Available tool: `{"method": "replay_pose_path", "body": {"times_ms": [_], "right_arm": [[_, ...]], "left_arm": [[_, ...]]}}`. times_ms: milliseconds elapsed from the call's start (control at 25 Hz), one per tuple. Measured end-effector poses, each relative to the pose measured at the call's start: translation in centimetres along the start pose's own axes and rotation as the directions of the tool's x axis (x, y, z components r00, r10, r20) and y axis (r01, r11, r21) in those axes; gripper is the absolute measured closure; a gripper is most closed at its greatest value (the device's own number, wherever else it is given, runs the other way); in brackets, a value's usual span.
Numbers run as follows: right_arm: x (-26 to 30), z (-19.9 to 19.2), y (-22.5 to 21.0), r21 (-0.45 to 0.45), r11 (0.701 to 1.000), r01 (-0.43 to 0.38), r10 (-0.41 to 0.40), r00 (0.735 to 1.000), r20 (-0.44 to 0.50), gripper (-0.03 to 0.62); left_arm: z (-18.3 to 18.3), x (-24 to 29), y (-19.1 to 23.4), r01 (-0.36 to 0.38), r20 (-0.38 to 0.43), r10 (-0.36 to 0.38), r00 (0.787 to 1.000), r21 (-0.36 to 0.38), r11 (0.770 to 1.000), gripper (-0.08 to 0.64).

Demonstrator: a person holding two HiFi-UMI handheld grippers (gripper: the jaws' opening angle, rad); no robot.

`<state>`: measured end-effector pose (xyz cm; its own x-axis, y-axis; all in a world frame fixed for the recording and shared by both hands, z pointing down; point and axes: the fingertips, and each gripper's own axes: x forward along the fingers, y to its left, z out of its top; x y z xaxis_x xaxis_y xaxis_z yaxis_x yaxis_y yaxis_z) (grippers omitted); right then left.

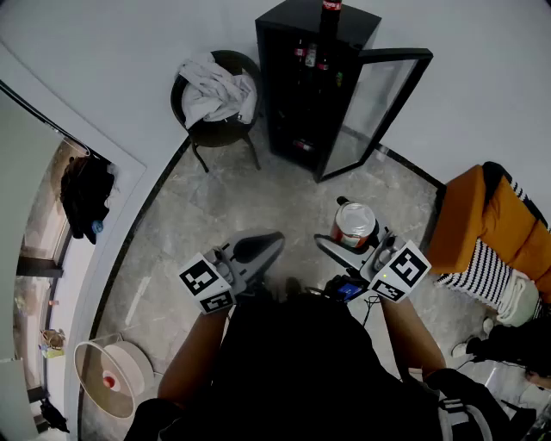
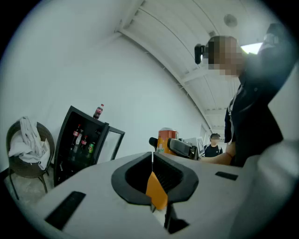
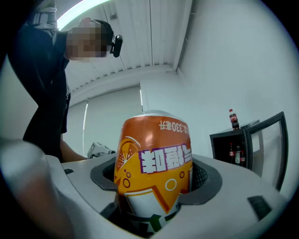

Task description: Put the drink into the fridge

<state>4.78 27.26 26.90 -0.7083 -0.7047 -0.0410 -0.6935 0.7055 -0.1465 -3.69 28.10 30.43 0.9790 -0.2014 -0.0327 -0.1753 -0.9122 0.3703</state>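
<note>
My right gripper (image 1: 354,236) is shut on the drink, an orange can (image 1: 355,220), and holds it above the stone floor. In the right gripper view the can (image 3: 155,156) fills the space between the jaws, its print upside down. The black fridge (image 1: 312,84) stands ahead by the wall with its glass door (image 1: 379,103) swung open to the right. Bottles (image 2: 80,139) stand on its shelves. My left gripper (image 1: 256,248) hangs level with the right one, shut and holding nothing. Its pads (image 2: 161,170) meet along a thin line.
A cola bottle (image 1: 331,7) stands on top of the fridge. Left of the fridge is a round chair (image 1: 215,129) with white cloth (image 1: 215,90) heaped on it. An orange sofa (image 1: 469,220) with a striped throw is at the right, and a white round lamp (image 1: 112,370) at the lower left.
</note>
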Motion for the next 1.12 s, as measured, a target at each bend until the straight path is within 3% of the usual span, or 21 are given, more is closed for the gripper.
{"method": "replay_pose_path", "body": {"times_ms": [680,1120], "right_arm": [[0.3,-0.8,1.1,0.026,0.999,-0.043,0.043,0.999,-0.005,0.267],[-0.7,-2.5,0.6,0.076,0.997,-0.022,0.025,0.999,-0.031,0.267]], "left_arm": [[-0.8,-1.5,-0.3,-0.057,0.022,0.057,0.998,0.001,0.998,0.541],[-1.7,-1.3,-0.5,-0.070,0.020,0.070,0.997,0.004,0.998,0.541]]}}
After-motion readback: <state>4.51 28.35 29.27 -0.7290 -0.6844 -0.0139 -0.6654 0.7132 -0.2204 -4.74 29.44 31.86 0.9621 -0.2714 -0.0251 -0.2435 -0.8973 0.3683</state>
